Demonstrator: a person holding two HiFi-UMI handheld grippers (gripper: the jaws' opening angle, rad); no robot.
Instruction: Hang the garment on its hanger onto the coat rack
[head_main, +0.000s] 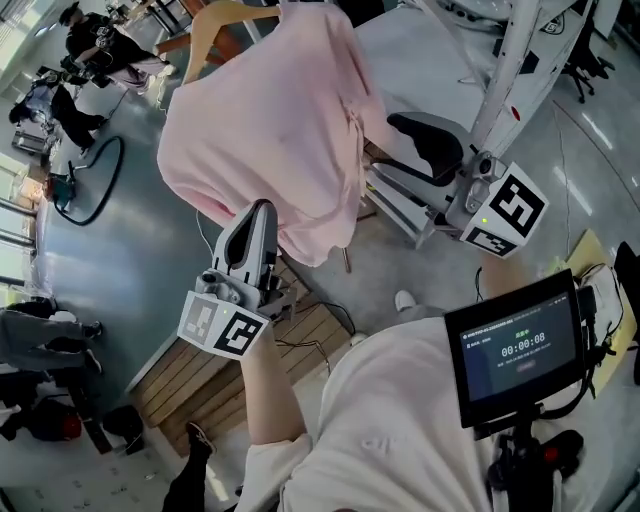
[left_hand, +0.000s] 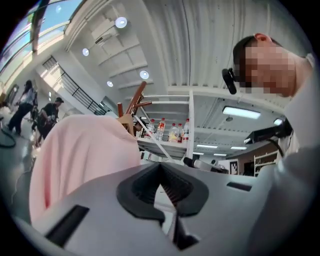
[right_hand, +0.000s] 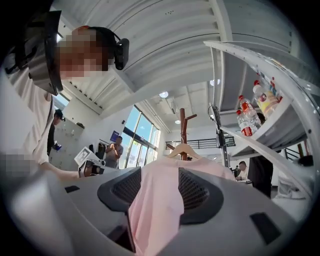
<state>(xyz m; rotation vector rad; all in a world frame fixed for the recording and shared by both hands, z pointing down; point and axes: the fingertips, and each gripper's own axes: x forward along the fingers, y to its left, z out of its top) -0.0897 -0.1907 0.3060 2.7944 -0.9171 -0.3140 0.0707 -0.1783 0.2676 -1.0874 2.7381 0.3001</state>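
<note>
A pink garment (head_main: 270, 130) hangs on a wooden hanger (head_main: 215, 25) at the top of the head view. In the right gripper view the hanger (right_hand: 182, 150) shows in front of the brown coat rack post (right_hand: 183, 125); I cannot tell whether it rests on a peg. My right gripper (head_main: 378, 150) is shut on the garment's right edge, and pink fabric (right_hand: 155, 200) fills the gap between its jaws. My left gripper (head_main: 262, 208) points up at the lower hem, shut with nothing in it (left_hand: 161, 172). The garment (left_hand: 75, 155) lies just beyond its tips, the rack (left_hand: 135, 102) behind.
A white shelf frame (head_main: 520, 60) with bottles (right_hand: 250, 117) stands close on the right. A wooden pallet (head_main: 200, 370) lies on the floor below my left arm. A screen on a stand (head_main: 515, 345) sits at the lower right. People (head_main: 90, 50) and a floor cable (head_main: 100, 185) are at the far left.
</note>
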